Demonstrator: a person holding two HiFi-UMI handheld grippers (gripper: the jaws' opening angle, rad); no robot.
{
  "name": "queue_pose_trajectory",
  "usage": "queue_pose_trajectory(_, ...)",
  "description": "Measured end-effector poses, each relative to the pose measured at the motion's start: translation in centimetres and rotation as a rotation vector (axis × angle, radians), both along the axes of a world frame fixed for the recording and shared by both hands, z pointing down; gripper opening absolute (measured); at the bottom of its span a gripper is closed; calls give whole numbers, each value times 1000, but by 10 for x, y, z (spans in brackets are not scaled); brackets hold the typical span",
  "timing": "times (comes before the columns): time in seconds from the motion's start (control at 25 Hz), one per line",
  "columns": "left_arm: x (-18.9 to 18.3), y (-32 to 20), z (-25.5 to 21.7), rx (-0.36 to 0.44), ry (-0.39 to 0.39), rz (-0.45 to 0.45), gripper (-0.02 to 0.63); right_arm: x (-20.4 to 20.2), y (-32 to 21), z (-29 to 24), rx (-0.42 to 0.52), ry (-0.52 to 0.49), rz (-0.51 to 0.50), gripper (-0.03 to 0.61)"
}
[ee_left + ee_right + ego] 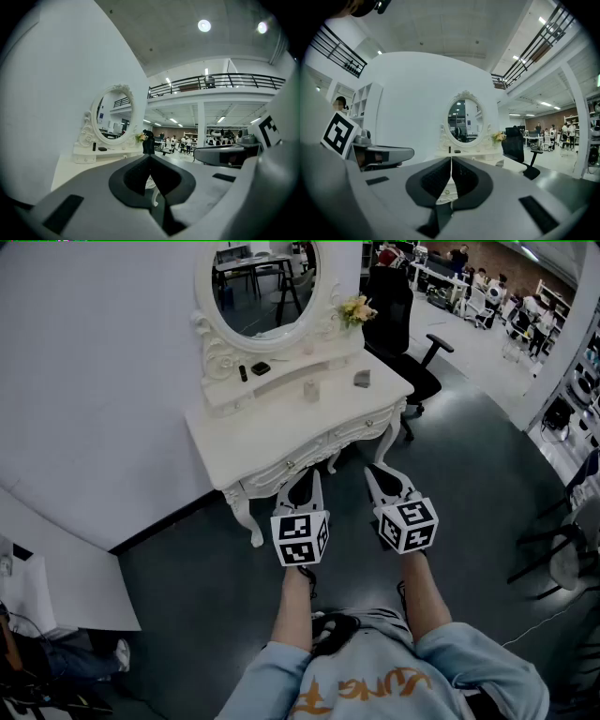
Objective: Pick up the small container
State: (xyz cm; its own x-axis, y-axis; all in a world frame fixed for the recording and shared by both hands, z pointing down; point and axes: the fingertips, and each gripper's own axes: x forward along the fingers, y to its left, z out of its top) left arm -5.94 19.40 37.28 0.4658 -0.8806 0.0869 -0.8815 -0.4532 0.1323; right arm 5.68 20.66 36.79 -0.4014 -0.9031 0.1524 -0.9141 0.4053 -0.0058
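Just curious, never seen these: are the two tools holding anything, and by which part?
Nothing is held: the left tool and right tool are both shut and empty.

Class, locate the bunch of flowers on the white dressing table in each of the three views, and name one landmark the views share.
Head view: flowers at top centre, right of the oval mirror.
Left gripper view: flowers just left of centre, at the oval mirror's right edge.
Right gripper view: flowers right of centre, right of the oval mirror.
Shared landmark: the oval mirror.
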Motion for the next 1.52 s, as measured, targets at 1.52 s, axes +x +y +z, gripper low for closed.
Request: queue_pose_trajectory(1.52, -38, -155, 48, -79, 87, -118, 21, -18, -166, 37, -70, -11, -82, 31)
